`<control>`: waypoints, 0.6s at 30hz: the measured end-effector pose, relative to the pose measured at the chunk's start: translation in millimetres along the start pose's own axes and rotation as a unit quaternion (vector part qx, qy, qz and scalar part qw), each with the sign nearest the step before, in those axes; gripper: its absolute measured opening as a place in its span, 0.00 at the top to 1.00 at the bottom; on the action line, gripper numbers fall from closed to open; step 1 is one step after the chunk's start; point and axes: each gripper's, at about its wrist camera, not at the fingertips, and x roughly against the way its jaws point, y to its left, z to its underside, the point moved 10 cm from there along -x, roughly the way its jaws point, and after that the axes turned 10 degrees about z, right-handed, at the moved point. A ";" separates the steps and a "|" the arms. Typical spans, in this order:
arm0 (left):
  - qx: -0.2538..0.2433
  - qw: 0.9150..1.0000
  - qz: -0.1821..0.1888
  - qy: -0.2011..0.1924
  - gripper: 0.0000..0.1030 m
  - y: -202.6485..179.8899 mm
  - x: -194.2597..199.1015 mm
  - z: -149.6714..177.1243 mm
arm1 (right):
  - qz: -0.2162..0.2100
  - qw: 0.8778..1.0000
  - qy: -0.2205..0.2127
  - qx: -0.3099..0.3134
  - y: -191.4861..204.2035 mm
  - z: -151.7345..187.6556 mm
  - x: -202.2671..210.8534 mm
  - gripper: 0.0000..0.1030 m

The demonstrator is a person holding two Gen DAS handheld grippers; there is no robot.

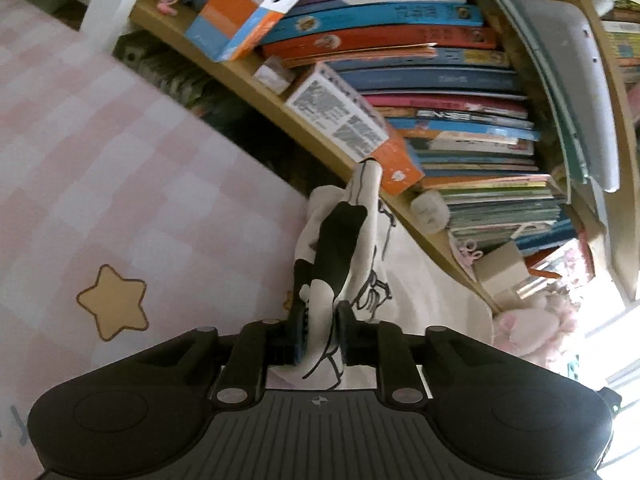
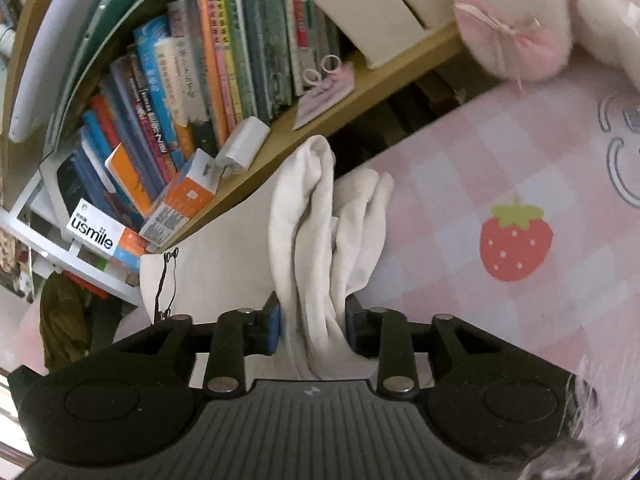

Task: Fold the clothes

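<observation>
A: How is the left gripper [image 1: 320, 320] posed?

B: It is pointed forward and downward over a pink checked mat [image 1: 120, 160], towards a wooden bookshelf [image 1: 256, 92]. A white garment [image 1: 340, 256] printed with black shapes and line drawings is bunched up between its fingers [image 1: 298, 320]. The jaws are set narrowly apart; the blue-padded left finger is seen against the cloth, while contact on the other side cannot be made out for certain. The cloth is taken as loosely held rather than firmly pinched.

A: And the right gripper [image 2: 314, 320]?

B: It is likewise tilted down towards the mat [image 2: 460, 220], with the shelf edge [image 2: 360, 92] running slantwise ahead of it. A plain white gathered fold of the garment [image 2: 308, 216] is stood up between the fingers [image 2: 274, 320], and both padded faces are seen lying against it. The jaws are only slightly parted, with the cloth filling the gap.

A: Where is the garment found overall?

B: It is raised in a crumpled ridge from each gripper, the rest spread flat on the mat just beside the shelf. A strawberry print [image 2: 516, 244] is seen to the right of it, a star print [image 1: 112, 304] to the left.
</observation>
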 end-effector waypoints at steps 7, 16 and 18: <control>-0.064 0.995 -0.070 -0.029 0.57 -10.7 23.4 -8.3 | 0.044 0.998 -0.023 0.032 1.2 -0.2 12.5 0.53; -0.094 0.992 -0.080 -0.037 0.55 -29.5 63.8 11.9 | 0.078 0.991 -0.053 0.090 4.7 18.0 53.4 0.50; -0.105 0.990 -0.087 -0.031 0.54 -33.9 68.1 23.4 | 0.085 0.989 -0.058 0.103 6.1 25.8 63.1 0.48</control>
